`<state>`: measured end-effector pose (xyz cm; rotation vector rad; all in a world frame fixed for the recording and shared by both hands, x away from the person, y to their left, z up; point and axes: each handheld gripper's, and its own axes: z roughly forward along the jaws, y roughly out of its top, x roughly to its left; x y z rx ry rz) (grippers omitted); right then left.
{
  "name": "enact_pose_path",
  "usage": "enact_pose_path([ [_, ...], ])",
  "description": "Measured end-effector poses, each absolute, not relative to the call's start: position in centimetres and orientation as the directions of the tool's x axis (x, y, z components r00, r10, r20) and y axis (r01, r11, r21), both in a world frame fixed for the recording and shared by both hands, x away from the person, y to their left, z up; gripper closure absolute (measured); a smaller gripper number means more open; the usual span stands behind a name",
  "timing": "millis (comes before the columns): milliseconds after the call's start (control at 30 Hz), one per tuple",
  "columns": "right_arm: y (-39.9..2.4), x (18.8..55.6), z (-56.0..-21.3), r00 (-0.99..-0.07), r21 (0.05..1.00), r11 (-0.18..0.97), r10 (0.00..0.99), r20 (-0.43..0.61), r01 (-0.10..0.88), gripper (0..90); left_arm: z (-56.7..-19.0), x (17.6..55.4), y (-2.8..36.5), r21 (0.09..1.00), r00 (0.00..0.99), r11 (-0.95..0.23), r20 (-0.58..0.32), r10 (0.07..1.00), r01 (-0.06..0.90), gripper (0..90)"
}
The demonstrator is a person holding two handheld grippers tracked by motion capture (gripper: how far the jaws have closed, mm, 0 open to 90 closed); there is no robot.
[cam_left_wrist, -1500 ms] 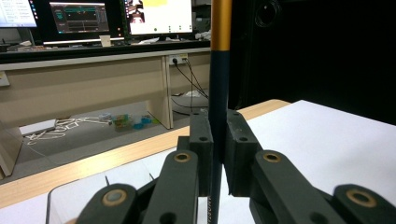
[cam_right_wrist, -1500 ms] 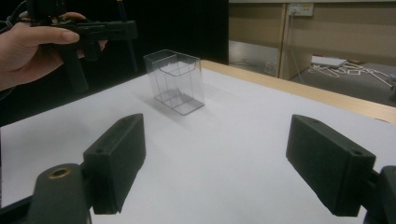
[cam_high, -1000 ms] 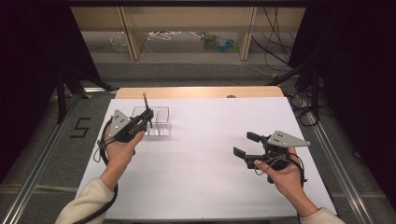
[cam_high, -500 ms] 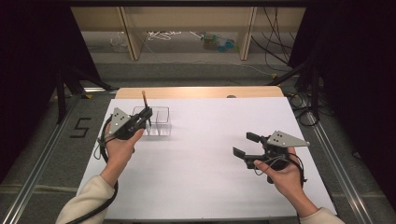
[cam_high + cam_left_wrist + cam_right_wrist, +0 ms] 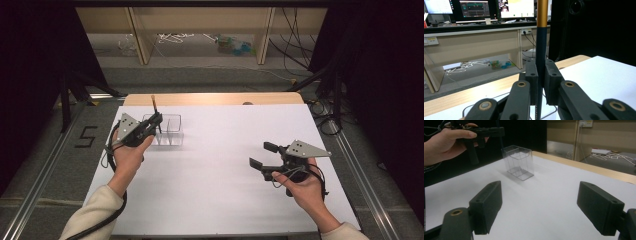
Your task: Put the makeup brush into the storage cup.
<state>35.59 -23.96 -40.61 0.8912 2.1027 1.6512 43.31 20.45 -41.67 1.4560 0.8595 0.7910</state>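
You had two tongs, the left tongs [image 5: 156, 118] and the right tongs [image 5: 264, 155], one dark pen [image 5: 541, 50] with a gold upper part, and one clear plastic organizer [image 5: 169, 130] on one white tabletop [image 5: 220, 170].

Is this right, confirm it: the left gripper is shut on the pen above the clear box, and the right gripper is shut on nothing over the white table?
One thing is wrong: the right gripper is open, its jaws standing wide apart in the right gripper view. The rest holds: the left gripper is shut on the pen, above the clear box on the white table.
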Motion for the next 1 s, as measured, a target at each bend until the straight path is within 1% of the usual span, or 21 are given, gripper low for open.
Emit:
enact_pose_path([
  [133, -23.9, 35.6, -40.6, -0.755, 0.953, 0.137, 0.645, 0.122, 0.271, 21.0, -41.7, 43.5, 20.6, 0.998, 0.488, -0.012, -0.017, 0.873, 0.056, 82.7],
  [233, -23.9, 35.6, -40.6, -0.754, 0.952, 0.136, 0.645, 0.125, 0.274, 21.0, -41.6, 43.6, 20.8, 0.998, 0.49, -0.034, 0.004, 0.872, 0.051, 82.7],
  [333, -23.9, 35.5, -40.6, -0.751, 0.951, 0.135, 0.648, 0.129, 0.28, 21.0, -41.6, 43.7, 20.7, 0.998, 0.487, -0.025, -0.005, 0.874, 0.055, 82.7],
  [367, -23.9, 35.6, -40.6, -0.752, 0.952, 0.135, 0.647, 0.127, 0.277, 21.0, -41.6, 43.8, 20.8, 0.998, 0.487, -0.026, -0.003, 0.874, 0.054, 82.7],
  [400, -24.0, 35.7, -40.7, -0.754, 0.958, 0.141, 0.648, 0.102, 0.25, 21.0, -41.6, 43.8, 20.8, 0.998, 0.487, -0.028, -0.002, 0.873, 0.053, 82.7],
  [467, -23.9, 35.5, -40.6, -0.752, 0.951, 0.136, 0.647, 0.129, 0.279, 20.9, -41.6, 43.9, 20.8, 0.998, 0.485, -0.033, 0.005, 0.875, 0.05, 82.7],
  [500, -23.9, 35.5, -40.6, -0.752, 0.951, 0.136, 0.646, 0.128, 0.278, 20.9, -41.6, 43.9, 20.8, 0.998, 0.484, -0.032, 0.005, 0.875, 0.049, 82.7],
  [567, -24.0, 35.7, -40.7, -0.754, 0.958, 0.141, 0.649, 0.1, 0.248, 20.8, -41.6, 44.0, 20.8, 0.998, 0.485, -0.028, 0.0, 0.875, 0.051, 82.7],
  [600, -23.9, 35.6, -40.7, -0.752, 0.951, 0.135, 0.647, 0.127, 0.277, 20.8, -41.6, 44.0, 20.9, 0.998, 0.484, -0.03, 0.0, 0.875, 0.054, 82.7],
  [767, -23.8, 35.6, -40.7, -0.755, 0.953, 0.129, 0.643, 0.131, 0.275, 20.9, -41.7, 44.3, 20.9, 0.998, 0.48, -0.041, 0.015, 0.877, 0.044, 82.7],
  [800, -23.8, 35.6, -40.7, -0.754, 0.952, 0.13, 0.644, 0.131, 0.277, 20.9, -41.7, 44.3, 20.9, 0.998, 0.48, -0.03, 0.001, 0.877, 0.052, 82.7],
  [1000, -23.9, 35.5, -40.7, -0.75, 0.951, 0.138, 0.649, 0.124, 0.277, 20.9, -41.6, 44.5, 20.9, 0.998, 0.479, -0.034, 0.008, 0.878, 0.046, 82.7],
])
